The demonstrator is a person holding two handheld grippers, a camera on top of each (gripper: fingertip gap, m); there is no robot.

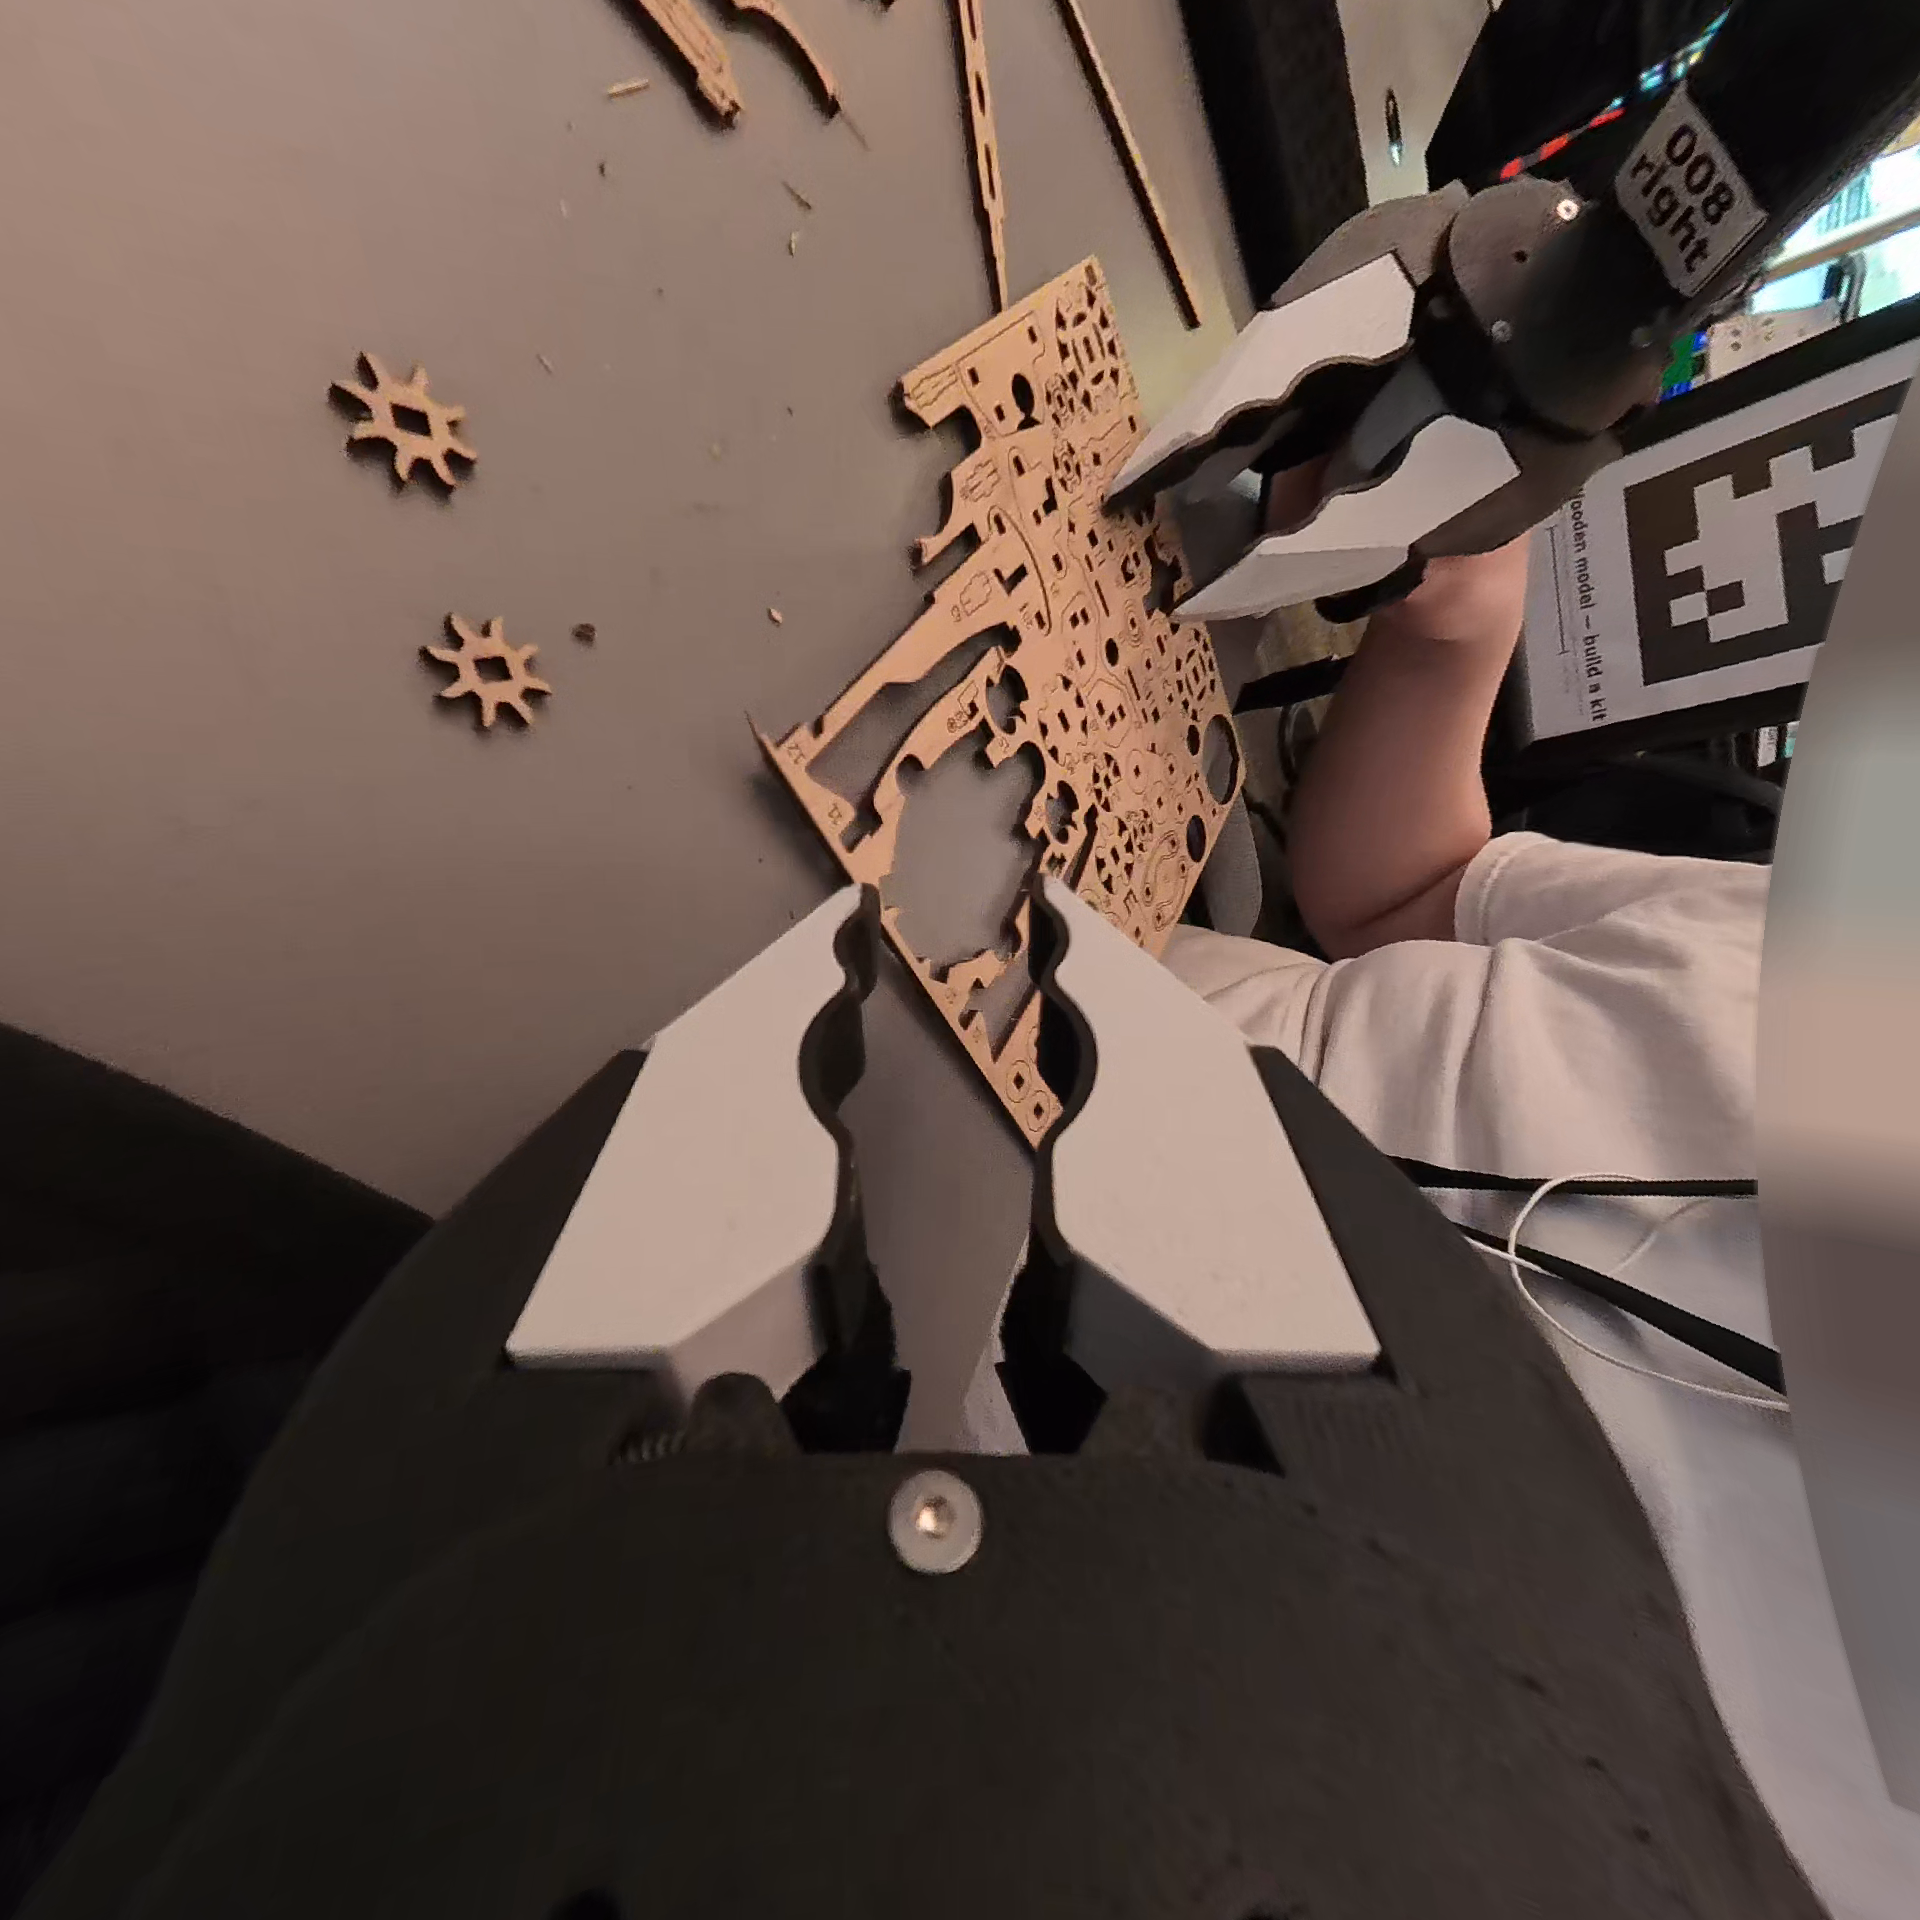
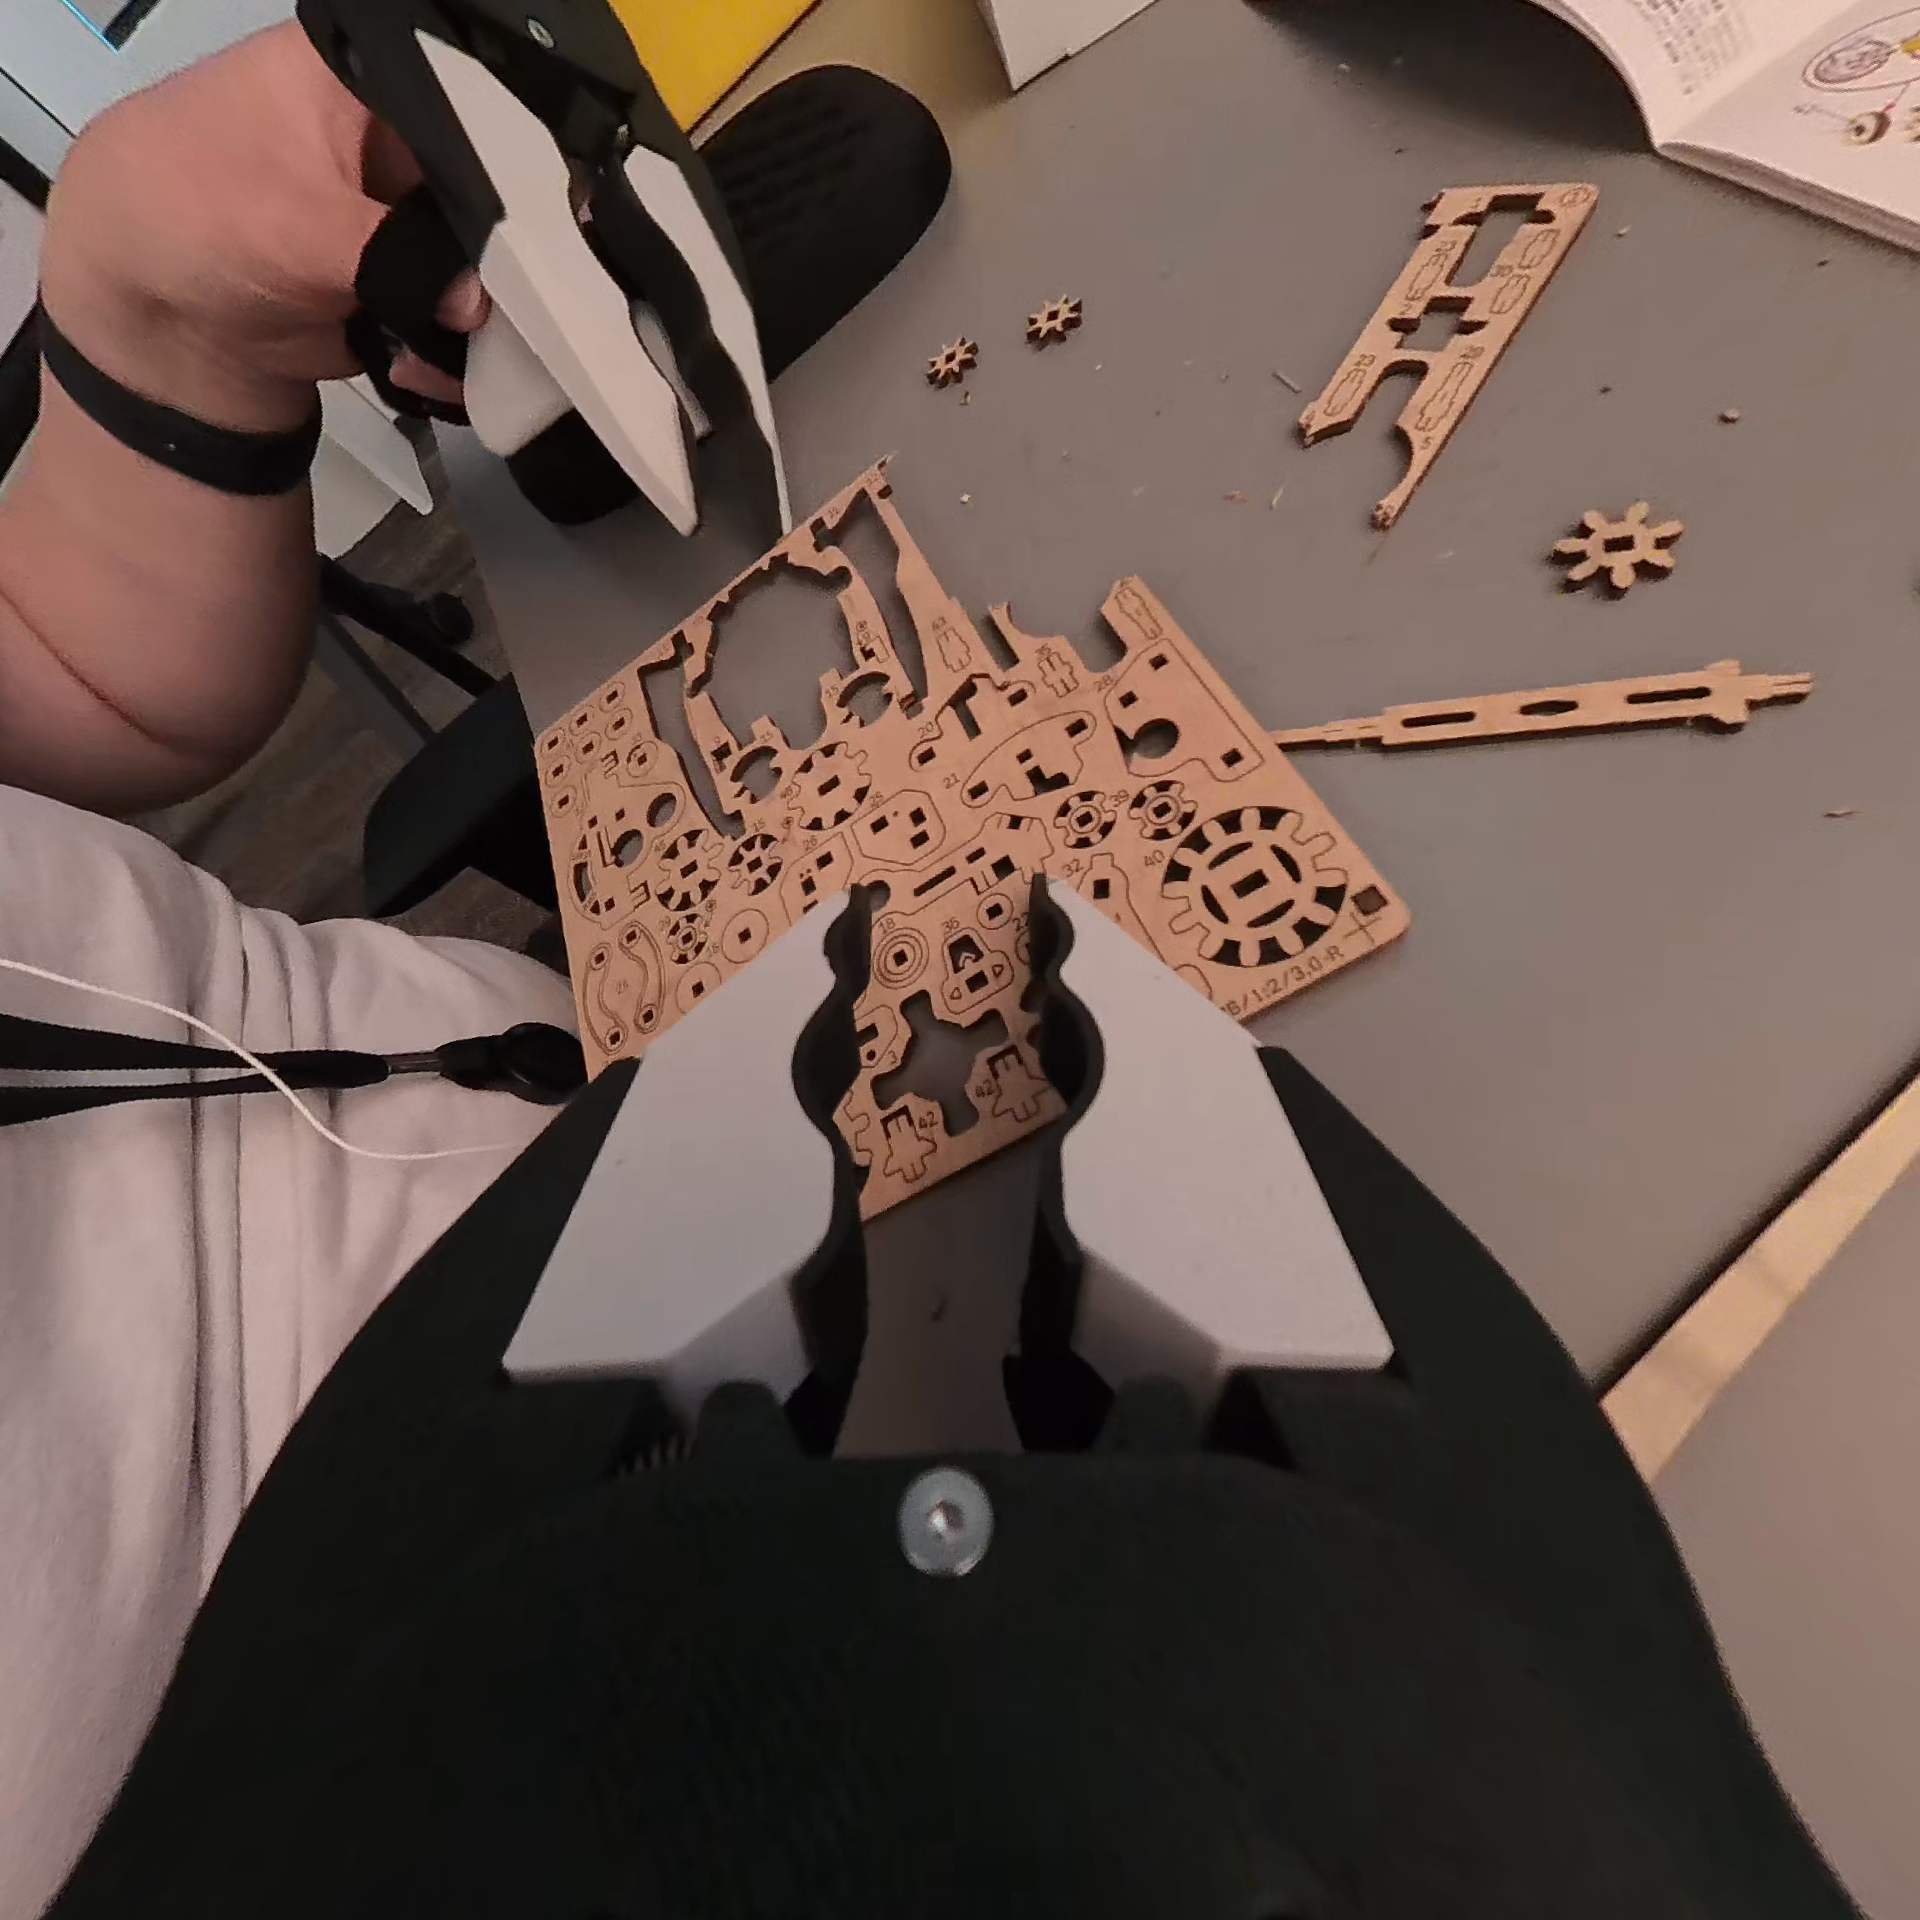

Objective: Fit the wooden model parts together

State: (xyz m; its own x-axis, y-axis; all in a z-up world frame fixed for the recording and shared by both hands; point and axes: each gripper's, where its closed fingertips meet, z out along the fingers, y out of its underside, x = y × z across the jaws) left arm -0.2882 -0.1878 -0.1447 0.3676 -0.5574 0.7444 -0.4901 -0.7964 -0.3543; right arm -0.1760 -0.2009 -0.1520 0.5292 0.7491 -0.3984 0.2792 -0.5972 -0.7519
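A laser-cut wooden parts sheet (image 2: 935, 790) lies flat on the grey table, with its near corner over the table edge. Several parts are punched out of it. It also shows in the left wrist view (image 1: 1091, 665). My right gripper (image 2: 948, 894) is open and empty, and hovers just above the sheet's near edge. In the left wrist view the right gripper (image 1: 1148, 556) has its tips at the sheet's far side. My left gripper (image 1: 951, 904) is open and empty, close over the sheet's cut-out corner. In the right wrist view the left gripper (image 2: 727, 514) hangs above that corner.
Loose small gears (image 2: 952, 362) (image 2: 1054, 319) (image 2: 1617, 548) lie on the table (image 2: 1247, 416), with a leftover frame piece (image 2: 1444, 332) and a long slotted strip (image 2: 1548, 707). An open booklet (image 2: 1766, 104) is at the far right. A black chair (image 2: 821, 177) stands beyond the table edge. The grippers' ends are close to 12 centimeters from one another.
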